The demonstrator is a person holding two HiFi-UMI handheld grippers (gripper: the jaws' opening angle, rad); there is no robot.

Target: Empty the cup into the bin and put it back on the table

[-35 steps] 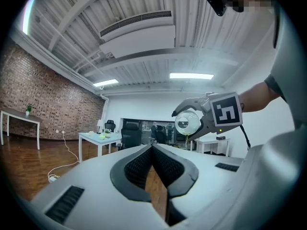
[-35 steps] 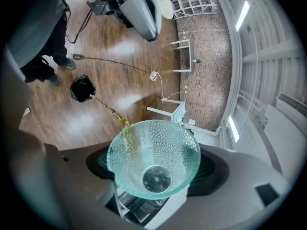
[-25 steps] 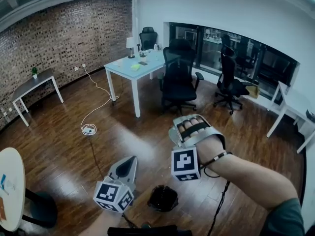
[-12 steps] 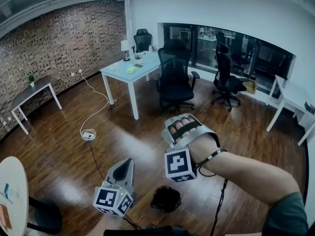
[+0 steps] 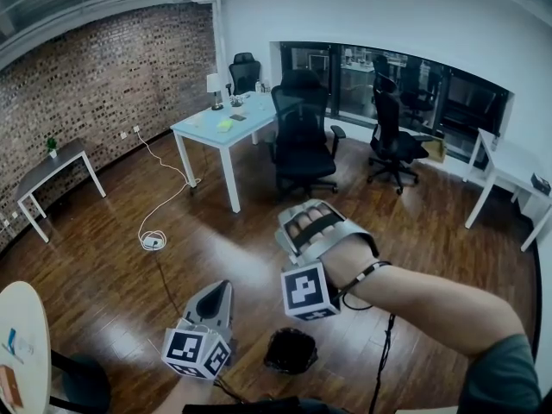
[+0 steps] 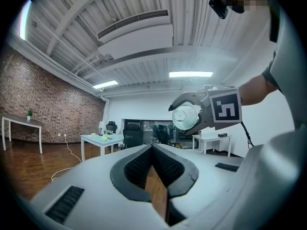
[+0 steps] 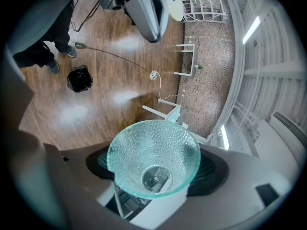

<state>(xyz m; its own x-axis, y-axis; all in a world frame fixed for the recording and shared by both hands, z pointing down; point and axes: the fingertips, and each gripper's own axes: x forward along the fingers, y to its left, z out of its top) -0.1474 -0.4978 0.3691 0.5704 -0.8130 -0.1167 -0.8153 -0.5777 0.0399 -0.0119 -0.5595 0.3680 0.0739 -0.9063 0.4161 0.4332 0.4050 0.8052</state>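
Two grippers up in the air here. The right gripper (image 7: 154, 175) has its jaws spread wide and clamped on either side of a bumpy clear glass cup (image 7: 153, 147), so the cup is off the table and held out over the wood floor (image 5: 112, 266). From the head view you can't see the cup at all, since the hand (image 5: 317, 229) and the gripper body cover it. The left gripper (image 6: 152, 150) has its jaws together with nothing between them.

The black bin (image 5: 289, 350) sits on the floor, low in the head view between the two marker cubes, and it's too dark to make out what's in it. The round table (image 5: 19, 343) is chopped off by the left edge, so only a slice shows.
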